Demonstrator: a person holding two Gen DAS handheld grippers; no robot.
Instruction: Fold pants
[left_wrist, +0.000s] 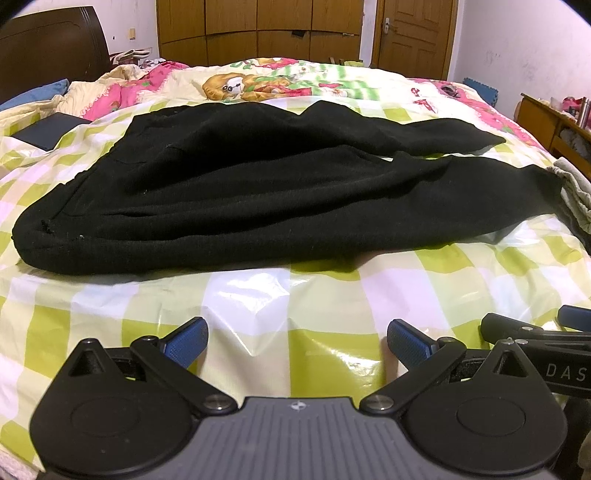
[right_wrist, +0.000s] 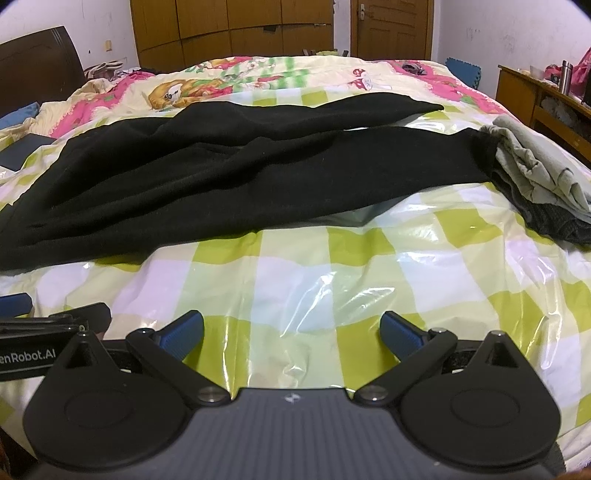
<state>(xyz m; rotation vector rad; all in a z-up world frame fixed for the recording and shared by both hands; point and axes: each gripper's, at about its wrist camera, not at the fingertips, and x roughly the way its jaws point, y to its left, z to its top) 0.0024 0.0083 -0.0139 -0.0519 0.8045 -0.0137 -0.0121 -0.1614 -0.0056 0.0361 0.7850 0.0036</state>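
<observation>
Now, through the left wrist camera, we see our left claw (left_wrist: 297, 341) with its blue pads spread wide and nothing between them, hovering over the green-and-white checked plastic sheet (left_wrist: 258, 295) that covers the bed. Ahead of it the black pants (left_wrist: 258, 184) lie flat across the sheet, waistband toward the left and the two legs running off to the right, slightly apart from each other. A dark flat box (left_wrist: 50, 134) sits near the waistband end. At the right edge we catch part of the other tool. Turning to the right wrist camera, our right claw (right_wrist: 291, 332) is likewise spread wide and empty, well short of the pants (right_wrist: 258, 173). The near leg's cuff lies touching a small pile of grey clothes (right_wrist: 543, 170) on the right. We judge that folding has not begun: we are at the approach. Next we likely need to reach the near edge, one claw at the waistband and one at the cuff, pinch only the cloth and not the slippery sheet, and carry the near leg over the far one.
</observation>
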